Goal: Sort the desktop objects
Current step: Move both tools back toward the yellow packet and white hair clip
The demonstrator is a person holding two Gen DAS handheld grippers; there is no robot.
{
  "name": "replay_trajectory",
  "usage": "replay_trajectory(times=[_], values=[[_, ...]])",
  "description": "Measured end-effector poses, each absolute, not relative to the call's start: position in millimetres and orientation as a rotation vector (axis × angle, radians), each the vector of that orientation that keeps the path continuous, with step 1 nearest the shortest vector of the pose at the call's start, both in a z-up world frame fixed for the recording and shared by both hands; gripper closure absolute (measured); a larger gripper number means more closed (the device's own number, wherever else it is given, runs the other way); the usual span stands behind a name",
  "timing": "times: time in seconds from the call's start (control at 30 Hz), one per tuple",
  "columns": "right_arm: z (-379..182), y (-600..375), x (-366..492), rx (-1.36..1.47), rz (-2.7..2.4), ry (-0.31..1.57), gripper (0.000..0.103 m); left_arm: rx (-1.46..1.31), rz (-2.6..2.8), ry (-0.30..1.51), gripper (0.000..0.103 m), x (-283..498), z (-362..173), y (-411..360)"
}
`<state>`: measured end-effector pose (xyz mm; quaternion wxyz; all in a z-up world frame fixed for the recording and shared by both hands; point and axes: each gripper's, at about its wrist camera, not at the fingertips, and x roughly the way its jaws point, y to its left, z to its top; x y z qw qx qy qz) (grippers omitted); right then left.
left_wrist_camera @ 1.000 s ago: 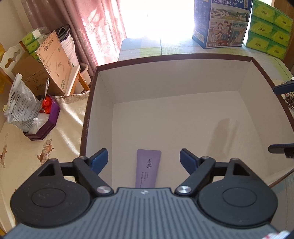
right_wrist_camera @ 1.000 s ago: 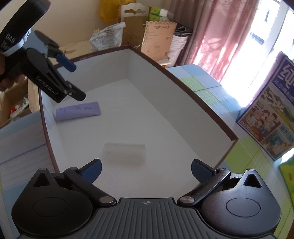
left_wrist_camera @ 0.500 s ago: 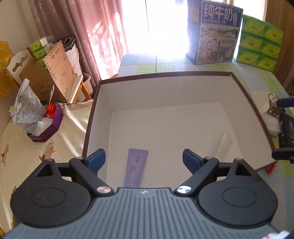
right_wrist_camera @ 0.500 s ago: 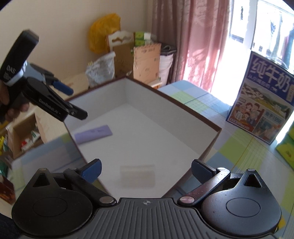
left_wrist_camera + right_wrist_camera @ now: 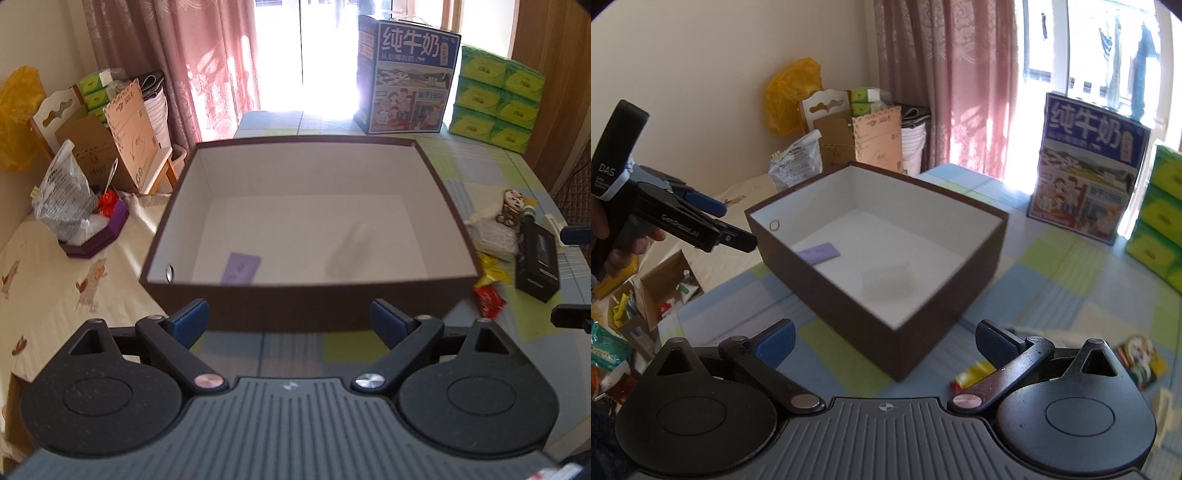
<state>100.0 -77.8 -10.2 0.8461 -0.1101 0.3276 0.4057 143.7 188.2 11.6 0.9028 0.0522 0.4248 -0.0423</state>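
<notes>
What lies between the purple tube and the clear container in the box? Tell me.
Nothing: in the right wrist view only bare white floor of the brown box separates the purple tube from the clear container.

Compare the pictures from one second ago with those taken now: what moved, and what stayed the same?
Both grippers drew back and away from the brown box: the left gripper and right gripper, earlier over its interior, now hang outside its near walls. Nothing was grasped or released; both remain open and empty. The purple tube and the clear container lie inside where they were.
</notes>
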Motion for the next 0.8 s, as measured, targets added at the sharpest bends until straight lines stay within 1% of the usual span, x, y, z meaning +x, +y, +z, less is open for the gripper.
replay_trajectory(times=[0.33, 0.8], values=[[-22.5, -132.2, 69.2, -0.225, 0.762, 0.741, 0.002, 0.082, -0.149, 0.922, 0.011, 102.7, -6.9, 143.1], [-38.7, -196.5, 55.8, -0.199, 0.654, 0.815, 0.002, 0.106, -0.264, 0.954, 0.011, 81.1, -31.5, 70.7]])
